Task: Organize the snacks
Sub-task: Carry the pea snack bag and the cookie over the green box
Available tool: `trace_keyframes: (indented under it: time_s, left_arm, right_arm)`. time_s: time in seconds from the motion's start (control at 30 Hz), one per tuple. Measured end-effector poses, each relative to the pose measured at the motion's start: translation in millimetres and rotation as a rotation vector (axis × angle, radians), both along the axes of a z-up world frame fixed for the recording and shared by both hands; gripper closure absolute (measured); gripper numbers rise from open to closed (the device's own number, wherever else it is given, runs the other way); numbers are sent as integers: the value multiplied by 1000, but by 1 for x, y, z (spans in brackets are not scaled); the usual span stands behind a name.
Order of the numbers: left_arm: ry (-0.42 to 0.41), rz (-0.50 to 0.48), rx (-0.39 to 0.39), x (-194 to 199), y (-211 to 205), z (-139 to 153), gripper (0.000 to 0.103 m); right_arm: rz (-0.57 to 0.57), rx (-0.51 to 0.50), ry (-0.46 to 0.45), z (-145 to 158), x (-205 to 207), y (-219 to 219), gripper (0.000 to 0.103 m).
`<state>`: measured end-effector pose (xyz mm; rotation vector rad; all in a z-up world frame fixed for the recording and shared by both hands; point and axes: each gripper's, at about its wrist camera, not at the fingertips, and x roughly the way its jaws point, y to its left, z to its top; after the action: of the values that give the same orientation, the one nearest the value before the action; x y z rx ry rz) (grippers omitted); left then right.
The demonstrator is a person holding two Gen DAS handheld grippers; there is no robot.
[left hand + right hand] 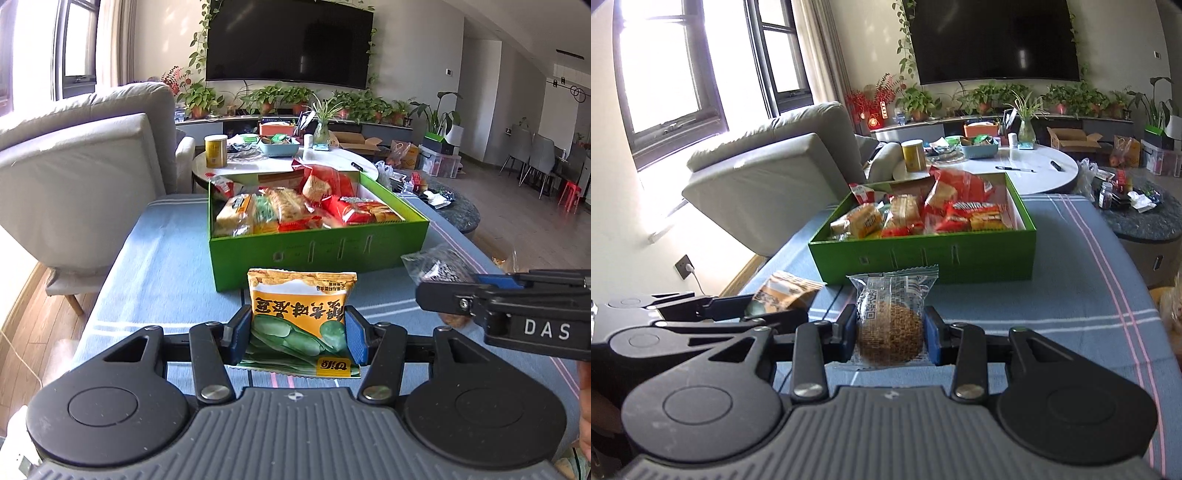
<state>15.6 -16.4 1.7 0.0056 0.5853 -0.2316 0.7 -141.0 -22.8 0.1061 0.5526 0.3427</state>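
Left wrist view: left tool (pixel 298 338) pinches an orange bean snack packet (pixel 301 314). Right tool (pixel 889 335) pinches a clear-wrapped round cake (pixel 891 325) (green box (pixel 923 254) sits just beyond both).

Green box (pixel 317 254), orange-and-green packet (pixel 301 317), blue cloth (pixel 162 273) with white and seemingly pink stripes.

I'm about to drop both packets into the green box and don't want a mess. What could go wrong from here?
The green box already looks crowded on its left and middle; a packet dropped there may sit on the pile or slide out. The left gripper and right gripper hang close side by side, so they might collide moving in together. The clear-wrapped cookie could crack if squeezed harder.
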Motion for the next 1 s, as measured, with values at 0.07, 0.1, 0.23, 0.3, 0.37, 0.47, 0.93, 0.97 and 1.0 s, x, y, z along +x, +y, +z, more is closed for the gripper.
trace_keyframes:
  time_s: [0.07,0.1,0.23,0.3,0.37,0.47,0.93,0.97,1.0]
  left_arm:
    - [-1,1,5,8,-1,1,54]
    - [-2,5,6,12,-1,1,54]
    - [-3,14,9,30,-1,1,54]
    - [-3,13,11,38,-3,2,54]
    - [-3,13,15,47,-5,2,54]
    - [4,17,17,60,-7,0,54]
    - [-2,28,-7,115,-8,8,54]
    - [-9,27,-10,119,-10,10,54]
    - [-15,24,-12,123,-11,12,54]
  right_arm:
    - [1,8,-4,2,7,1,28]
    - [1,15,-5,2,10,-1,28]
    - [-6,35,-7,5,25,-5,28]
    - [-11,45,-7,6,32,-6,28]
    - [-18,55,-5,6,39,-8,27]
    - [-25,65,0,5,50,-11,28]
    - [-44,92,8,8,95,-13,27]
    - [-45,95,3,9,98,-13,27]
    - [-47,99,-3,11,102,-13,28]
